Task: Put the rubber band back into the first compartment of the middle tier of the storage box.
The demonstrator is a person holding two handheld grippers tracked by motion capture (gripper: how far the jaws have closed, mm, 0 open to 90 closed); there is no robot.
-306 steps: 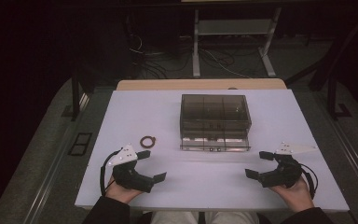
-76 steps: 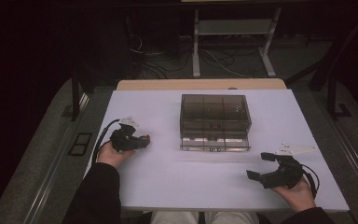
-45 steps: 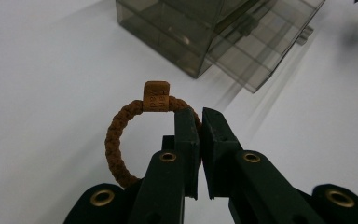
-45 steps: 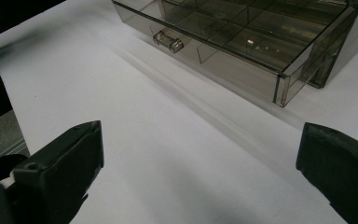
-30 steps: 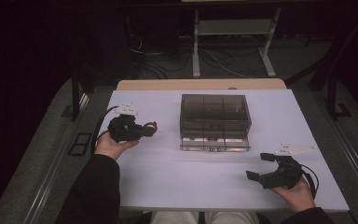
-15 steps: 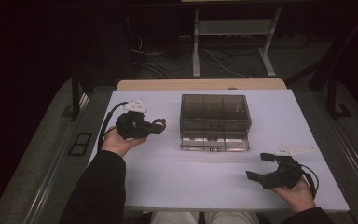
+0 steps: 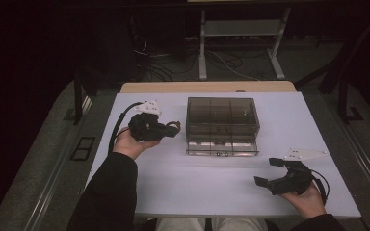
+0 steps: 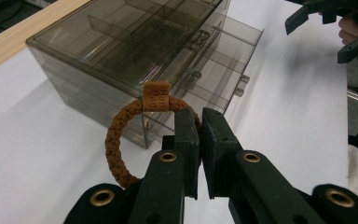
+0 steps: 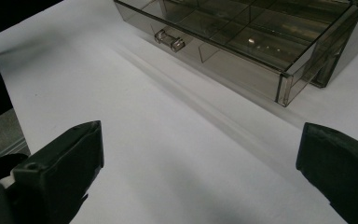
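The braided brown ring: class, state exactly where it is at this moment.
The braided brown ring is clamped in the left gripper, held above the white table just left of the smoky plastic drawer box in the high view.

Room: dark, dimly lit. White counter with pale wood far edge. Grey floor around it. Metal stand and loose cables behind.
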